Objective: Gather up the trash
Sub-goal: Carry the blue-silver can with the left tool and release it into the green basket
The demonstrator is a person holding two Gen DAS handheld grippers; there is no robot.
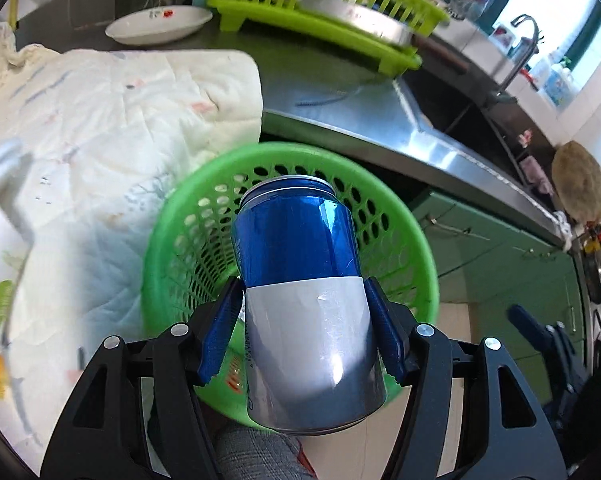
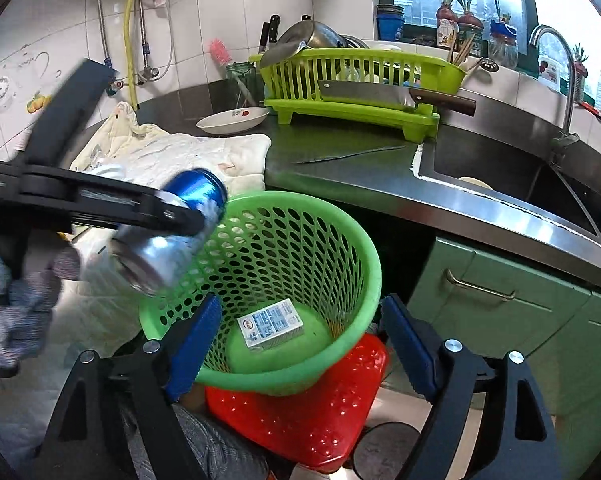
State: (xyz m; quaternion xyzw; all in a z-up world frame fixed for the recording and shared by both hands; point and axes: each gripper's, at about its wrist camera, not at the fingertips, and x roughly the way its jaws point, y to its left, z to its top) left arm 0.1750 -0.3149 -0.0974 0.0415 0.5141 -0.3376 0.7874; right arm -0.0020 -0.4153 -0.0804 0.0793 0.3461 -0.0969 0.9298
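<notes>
My left gripper (image 1: 306,320) is shut on a blue and silver drink can (image 1: 304,300) and holds it over the near rim of a green plastic basket (image 1: 172,240). In the right wrist view the same can (image 2: 172,232) hangs tilted above the left rim of the basket (image 2: 364,248), held by the left gripper (image 2: 188,210). A small printed carton (image 2: 270,324) lies on the basket's bottom. My right gripper (image 2: 300,336) is open and empty, just in front of the basket.
A white quilted cloth (image 1: 112,128) covers the counter on the left. A lime dish rack (image 2: 360,84) with a cleaver (image 2: 380,94), a white plate (image 2: 232,120), a knife (image 2: 352,154) and the steel sink (image 2: 500,168) lie behind. A red basket (image 2: 308,420) sits under the green one.
</notes>
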